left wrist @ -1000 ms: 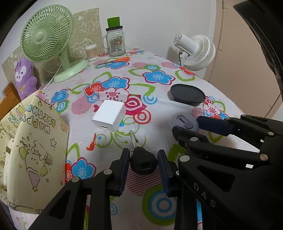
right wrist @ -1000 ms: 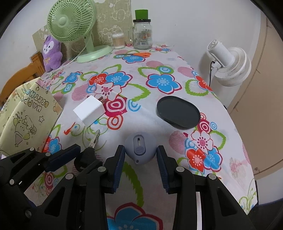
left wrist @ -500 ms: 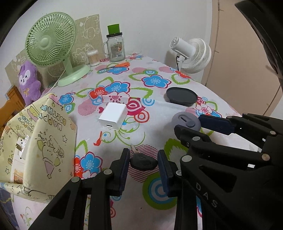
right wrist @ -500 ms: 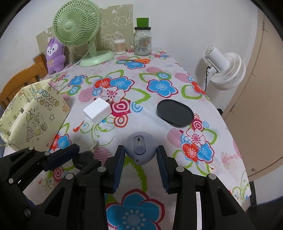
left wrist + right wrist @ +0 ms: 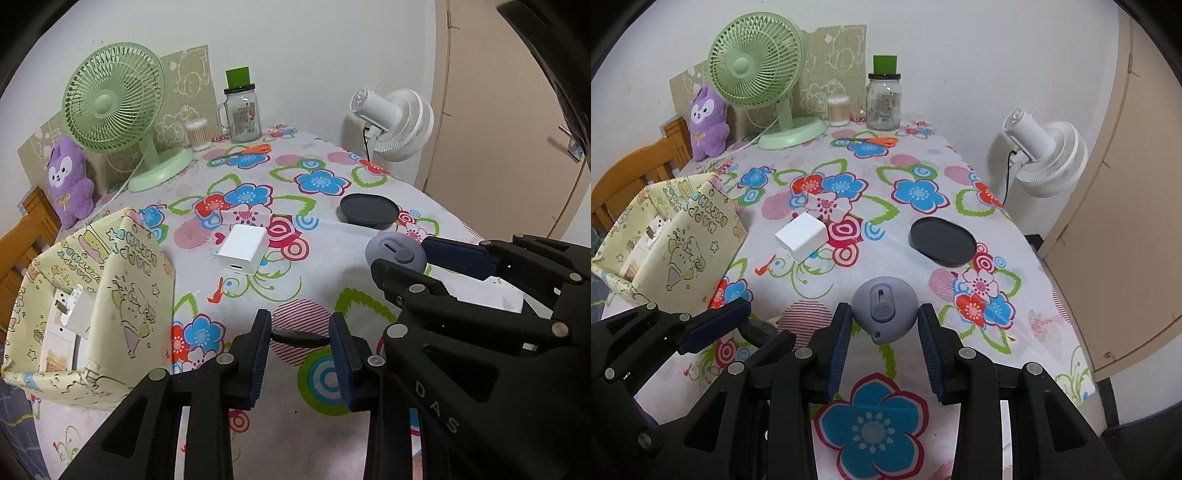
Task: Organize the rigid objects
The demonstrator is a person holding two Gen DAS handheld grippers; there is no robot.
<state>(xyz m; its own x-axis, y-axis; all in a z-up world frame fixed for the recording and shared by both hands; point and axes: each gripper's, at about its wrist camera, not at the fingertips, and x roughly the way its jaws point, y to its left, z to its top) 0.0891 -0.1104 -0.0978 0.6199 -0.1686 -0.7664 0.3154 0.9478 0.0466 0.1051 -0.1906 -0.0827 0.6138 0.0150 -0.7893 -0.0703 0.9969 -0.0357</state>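
Note:
My left gripper [image 5: 299, 332] is shut on a black key fob [image 5: 300, 338], held edge-on above the flowered tablecloth [image 5: 258, 280]. My right gripper [image 5: 884, 314] is shut on a grey rounded mouse [image 5: 884, 306], also lifted off the cloth. In the left wrist view the right gripper [image 5: 410, 258] shows at the right with the grey mouse [image 5: 391, 249]. In the right wrist view the left gripper [image 5: 746, 332] sits at lower left with the key fob [image 5: 759, 328] mostly hidden by its fingers. A white charger cube [image 5: 242, 249] [image 5: 801, 236] lies mid-table.
An open yellow paper box [image 5: 99, 295] [image 5: 672, 243] stands at the left, with white items inside. A black oval tray [image 5: 369, 210] [image 5: 942, 240] lies at the right. A green fan [image 5: 114, 99], a glass jar [image 5: 242, 114], orange scissors [image 5: 871, 141] and a purple plush [image 5: 68, 181] line the back; a white fan [image 5: 1045, 158] stands off the right edge.
Both grippers have risen and drawn back from the table with their objects still gripped. The key fob has turned from flat to edge-on, and more of the yellow box shows.

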